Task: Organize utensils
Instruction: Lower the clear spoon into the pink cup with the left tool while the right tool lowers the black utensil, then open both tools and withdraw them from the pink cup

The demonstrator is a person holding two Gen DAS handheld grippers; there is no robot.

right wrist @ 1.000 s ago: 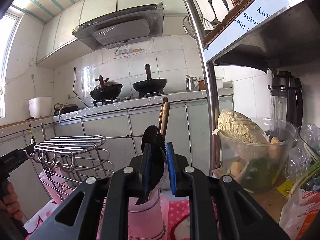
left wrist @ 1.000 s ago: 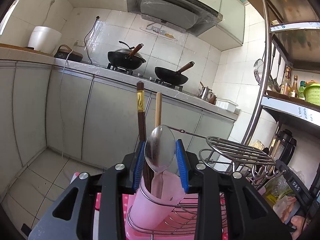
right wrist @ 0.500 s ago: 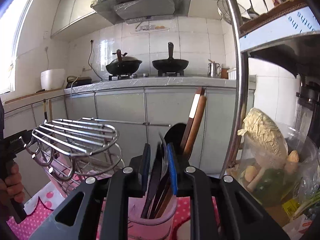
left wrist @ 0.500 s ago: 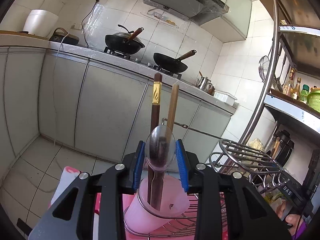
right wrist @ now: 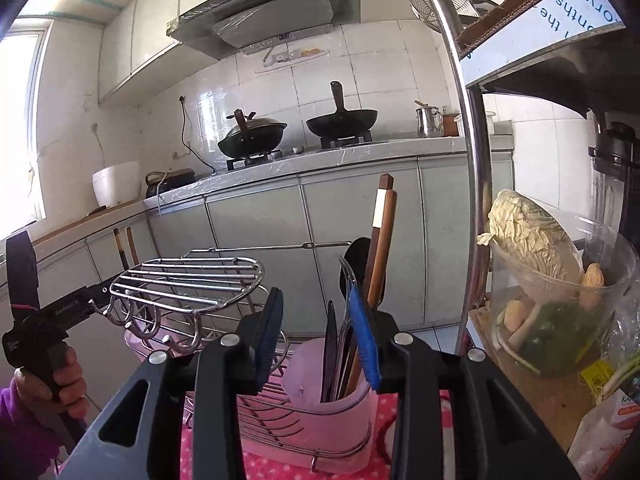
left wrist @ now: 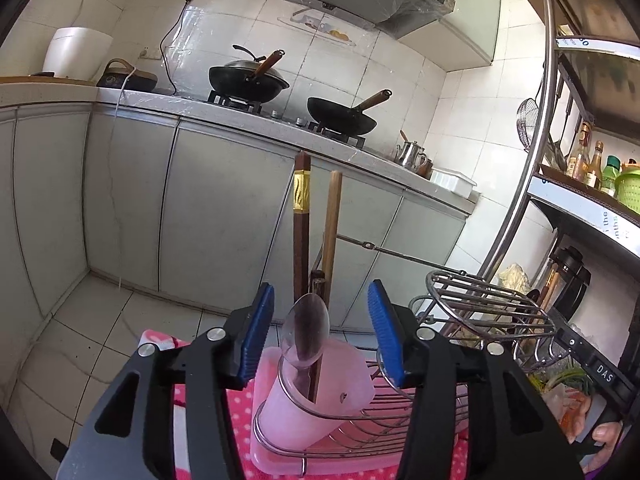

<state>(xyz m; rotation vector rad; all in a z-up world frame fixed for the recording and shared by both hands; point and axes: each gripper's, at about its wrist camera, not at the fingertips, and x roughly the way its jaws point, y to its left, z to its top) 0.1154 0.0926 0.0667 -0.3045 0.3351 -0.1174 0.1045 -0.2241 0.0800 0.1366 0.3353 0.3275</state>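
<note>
A pink cup (left wrist: 316, 396) stands in a wire ring of the dish rack. In it stand a metal spoon (left wrist: 306, 330), bowl up, and two brown chopsticks (left wrist: 301, 232). My left gripper (left wrist: 318, 334) is open, its blue pads on either side of the spoon, not touching it. In the right wrist view a second pink cup (right wrist: 340, 396) holds a knife (right wrist: 330, 354), a fork (right wrist: 347, 280), a dark spoon and chopsticks (right wrist: 380, 248). My right gripper (right wrist: 320, 340) is open around the knife and fork without gripping them.
The wire dish rack (left wrist: 400, 428) sits on a pink dotted cloth (left wrist: 240, 416), with a raised wire shelf (right wrist: 188, 276) with hooks. A steel shelf post (right wrist: 472, 168) and a clear bowl of vegetables (right wrist: 552, 300) stand at the right. Kitchen counter with woks lies behind.
Both grippers have opened. The left let go of the spoon, which now stands lower in the cup. The right let go of the knife and fork in its cup.
</note>
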